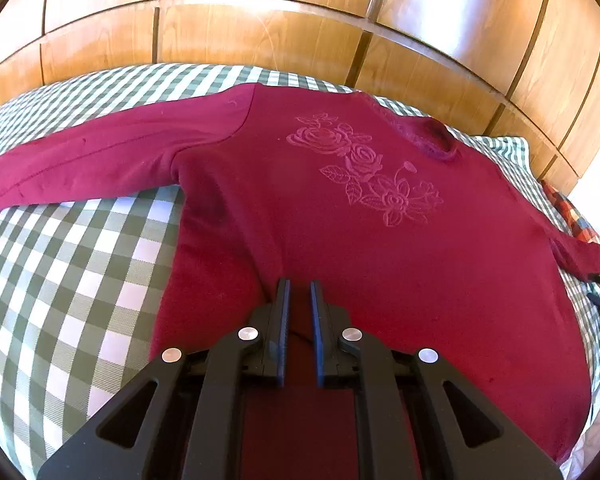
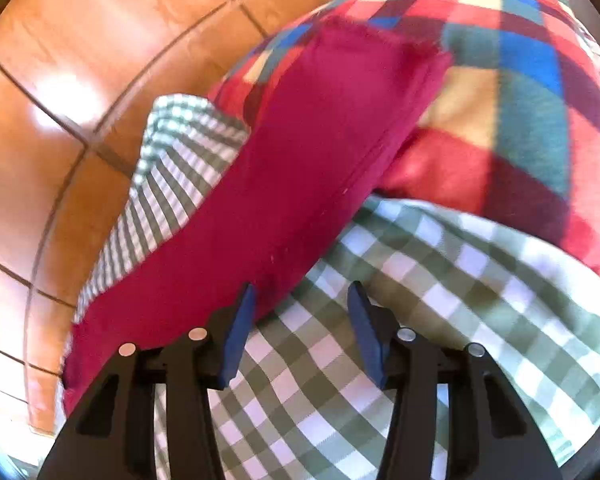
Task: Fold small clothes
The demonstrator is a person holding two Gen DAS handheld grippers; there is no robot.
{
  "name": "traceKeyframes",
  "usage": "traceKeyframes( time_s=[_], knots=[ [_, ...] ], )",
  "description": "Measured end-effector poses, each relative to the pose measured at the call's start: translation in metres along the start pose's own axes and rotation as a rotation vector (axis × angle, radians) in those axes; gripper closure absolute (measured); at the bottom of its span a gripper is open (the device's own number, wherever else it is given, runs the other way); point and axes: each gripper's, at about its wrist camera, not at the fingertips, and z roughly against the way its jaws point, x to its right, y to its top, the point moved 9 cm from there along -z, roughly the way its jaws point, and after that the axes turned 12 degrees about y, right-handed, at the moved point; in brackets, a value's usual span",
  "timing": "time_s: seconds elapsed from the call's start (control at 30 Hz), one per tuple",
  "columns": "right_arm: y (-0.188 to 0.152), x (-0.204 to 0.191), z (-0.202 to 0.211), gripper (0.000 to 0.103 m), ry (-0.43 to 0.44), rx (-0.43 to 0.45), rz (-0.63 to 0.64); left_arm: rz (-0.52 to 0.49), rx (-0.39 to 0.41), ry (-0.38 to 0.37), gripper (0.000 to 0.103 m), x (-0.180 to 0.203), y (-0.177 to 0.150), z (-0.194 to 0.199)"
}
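A dark red long-sleeved sweater (image 1: 340, 208) with an embossed rose pattern lies spread flat on a green-and-white checked cover (image 1: 68, 288). One sleeve (image 1: 92, 156) stretches out to the left. My left gripper (image 1: 300, 284) hovers over the sweater's lower body, its jaws a narrow gap apart with nothing between them. In the right wrist view the other sleeve (image 2: 300, 168) runs diagonally over the checked cover (image 2: 440, 280), its cuff resting on a multicoloured plaid blanket (image 2: 520, 100). My right gripper (image 2: 302, 288) is open, its left finger at the sleeve's edge.
A wooden panelled wall or headboard (image 1: 300, 20) stands behind the bed. A tiled terracotta floor (image 2: 80, 80) lies beyond the bed's edge in the right wrist view. The plaid blanket also shows at the far right (image 1: 572, 216).
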Motion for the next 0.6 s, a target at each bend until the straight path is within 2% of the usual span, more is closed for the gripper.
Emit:
traceKeyframes(
  time_s=[0.17, 0.2, 0.23, 0.37, 0.47, 0.6],
  knots=[
    [0.015, 0.013, 0.004, 0.055, 0.007, 0.034, -0.05, -0.012, 0.004, 0.017, 0.095, 0.003, 0.0, -0.001],
    [0.02, 0.013, 0.002, 0.059, 0.006, 0.046, -0.059, -0.019, 0.005, 0.025, 0.095, 0.004, 0.0, -0.001],
    [0.024, 0.011, 0.0, 0.072, 0.008, 0.048, -0.067, -0.024, 0.006, 0.03, 0.095, 0.004, 0.0, -0.001],
    [0.037, -0.005, -0.013, 0.093, -0.015, 0.042, -0.05, -0.029, 0.008, 0.036, 0.095, 0.003, 0.0, -0.002],
    [0.044, -0.039, -0.005, 0.095, 0.036, 0.068, 0.008, -0.025, 0.008, 0.032, 0.095, 0.003, 0.0, -0.002],
    [0.036, -0.112, -0.013, 0.096, 0.123, 0.029, 0.14, -0.019, 0.005, 0.026, 0.095, 0.003, 0.0, -0.002]
  ],
)
